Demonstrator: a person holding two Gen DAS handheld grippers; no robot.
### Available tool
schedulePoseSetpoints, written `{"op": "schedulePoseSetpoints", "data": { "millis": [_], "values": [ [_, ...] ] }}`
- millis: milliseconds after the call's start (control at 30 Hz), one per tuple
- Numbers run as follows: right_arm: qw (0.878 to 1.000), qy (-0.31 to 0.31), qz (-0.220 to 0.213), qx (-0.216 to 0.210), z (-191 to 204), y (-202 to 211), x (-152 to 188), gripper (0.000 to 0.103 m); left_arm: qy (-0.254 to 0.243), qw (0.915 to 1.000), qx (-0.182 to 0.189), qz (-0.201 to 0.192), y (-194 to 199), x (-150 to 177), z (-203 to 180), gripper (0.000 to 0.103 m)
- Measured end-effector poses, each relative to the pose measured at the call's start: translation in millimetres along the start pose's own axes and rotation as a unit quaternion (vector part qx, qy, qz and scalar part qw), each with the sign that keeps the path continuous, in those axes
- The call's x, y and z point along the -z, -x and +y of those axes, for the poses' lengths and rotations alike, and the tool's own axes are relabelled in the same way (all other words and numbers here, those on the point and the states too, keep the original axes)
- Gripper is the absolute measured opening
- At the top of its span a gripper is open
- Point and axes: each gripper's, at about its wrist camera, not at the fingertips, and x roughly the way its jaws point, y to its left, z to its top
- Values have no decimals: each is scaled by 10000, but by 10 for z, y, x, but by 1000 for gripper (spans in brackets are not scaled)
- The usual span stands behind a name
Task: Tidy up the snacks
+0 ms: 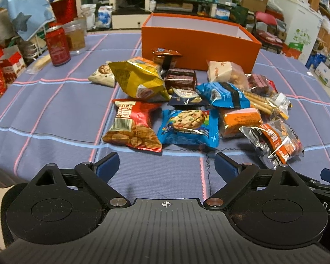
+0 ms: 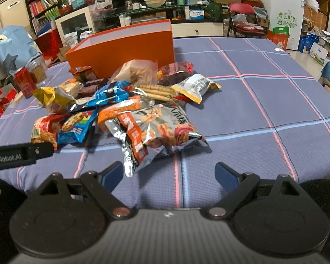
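Your left claw (image 1: 166,165) and right claw (image 2: 169,172) both stand wide apart with nothing between the fingers, hovering over the near edge of the table (image 1: 55,114). The snacks lie in a loose heap at the middle of the cloth, at about 12 o'clock from your left claw and 11 o'clock from your right, with the open orange box (image 1: 200,44) just behind them.

These packets look light and puffy: foil and plastic film, slick on the flat faces, likely to crumple and slide rather than resist. The contents are probably brittle, so squeeze gently.

Nearest your left claw are the blue cookie packet (image 1: 188,126) and the red packet (image 1: 133,126), side by side. Take either by a crimped end seam, where the film is flat and stiff.

The silver and orange bag (image 2: 158,129) lies closest to your right claw; its near corner seam seems the easiest hold.
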Motion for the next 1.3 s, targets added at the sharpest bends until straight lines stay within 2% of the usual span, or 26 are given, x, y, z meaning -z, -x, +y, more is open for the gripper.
{"op": "schedulePoseSetpoints", "data": {
  "millis": [1300],
  "values": [
    [9999,-2,157,-23,3,-100,33,92,-36,9997,-44,241,-145,25,6,74]
  ]
}}
